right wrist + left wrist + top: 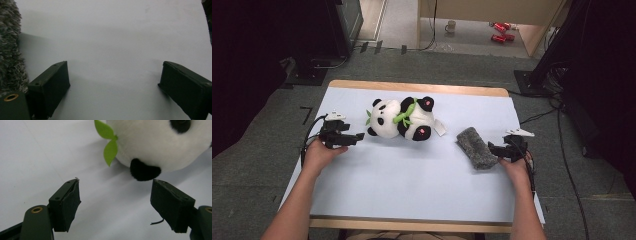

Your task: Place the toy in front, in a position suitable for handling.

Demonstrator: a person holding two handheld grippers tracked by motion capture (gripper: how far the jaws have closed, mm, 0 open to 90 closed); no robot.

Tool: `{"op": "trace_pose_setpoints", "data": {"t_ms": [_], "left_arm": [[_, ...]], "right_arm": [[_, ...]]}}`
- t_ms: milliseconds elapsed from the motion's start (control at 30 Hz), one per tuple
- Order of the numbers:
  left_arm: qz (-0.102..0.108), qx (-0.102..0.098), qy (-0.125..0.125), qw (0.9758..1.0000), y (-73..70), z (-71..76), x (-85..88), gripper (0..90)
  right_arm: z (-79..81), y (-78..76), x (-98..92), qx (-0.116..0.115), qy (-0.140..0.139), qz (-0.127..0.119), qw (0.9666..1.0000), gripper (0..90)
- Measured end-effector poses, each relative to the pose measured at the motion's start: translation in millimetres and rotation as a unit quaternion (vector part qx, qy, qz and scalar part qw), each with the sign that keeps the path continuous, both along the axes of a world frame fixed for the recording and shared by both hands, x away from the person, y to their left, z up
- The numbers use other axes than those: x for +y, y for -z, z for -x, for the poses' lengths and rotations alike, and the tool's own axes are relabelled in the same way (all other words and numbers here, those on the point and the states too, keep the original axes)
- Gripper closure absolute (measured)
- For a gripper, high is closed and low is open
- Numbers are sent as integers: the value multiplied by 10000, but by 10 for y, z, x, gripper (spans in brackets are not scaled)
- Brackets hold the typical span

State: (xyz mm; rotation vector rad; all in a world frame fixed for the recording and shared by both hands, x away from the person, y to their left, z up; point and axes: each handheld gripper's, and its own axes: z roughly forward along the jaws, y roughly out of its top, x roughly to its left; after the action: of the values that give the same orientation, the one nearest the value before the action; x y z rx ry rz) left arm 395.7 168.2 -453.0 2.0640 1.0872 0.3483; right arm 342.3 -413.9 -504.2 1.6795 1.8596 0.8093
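A black-and-white panda plush (399,119) with a green leaf collar lies on its back at the middle-left of the white table cover (412,175). My left gripper (358,136) sits just left of the plush, open and pointing at it. In the left gripper view the panda's head (155,142) and green leaves (110,150) lie just beyond the open left gripper (115,183), apart from both jaws. A grey fuzzy cloth (476,147) lies at the right. My right gripper (492,148) stands open beside its right edge. The right gripper view has the cloth (10,50) left of the empty right gripper (113,66).
The table's wooden edge (412,88) runs along the back. On the floor behind are a mug (451,26), red cans (501,31), black stands (312,65) and cables (562,145). Bare cover spreads across the front of the table.
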Motion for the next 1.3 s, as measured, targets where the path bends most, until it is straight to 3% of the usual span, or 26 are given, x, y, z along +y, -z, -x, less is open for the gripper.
{"op": "trace_pose_setpoints", "data": {"t_ms": [233, 400, 633, 867, 1100, 1300], "left_arm": [[8, -84, 239, 9997, -173, 37, -111, 257], [183, -121, 308, 9993, -306, 50, -166, 317], [286, -141, 437, 9985, -489, 55, -313, 309], [371, -87, 572, 9976, -551, 50, -428, 325], [362, -81, 727, 9967, -618, -15, -650, 328], [343, -248, 893, 9951, -653, -17, -795, 356]], "right_arm": [[0, 0, 1, 0, 0, 1, 10000, 81], [1, 0, 2, -3, 1, 6, 10000, 81], [1, 1, 2, -3, 1, 7, 10000, 80], [1, 0, 2, -5, -2, 10, 10000, 80], [0, 0, 1, 0, -1, 7, 10000, 80], [0, 0, 0, 5, -2, 1, 10000, 80]]}}
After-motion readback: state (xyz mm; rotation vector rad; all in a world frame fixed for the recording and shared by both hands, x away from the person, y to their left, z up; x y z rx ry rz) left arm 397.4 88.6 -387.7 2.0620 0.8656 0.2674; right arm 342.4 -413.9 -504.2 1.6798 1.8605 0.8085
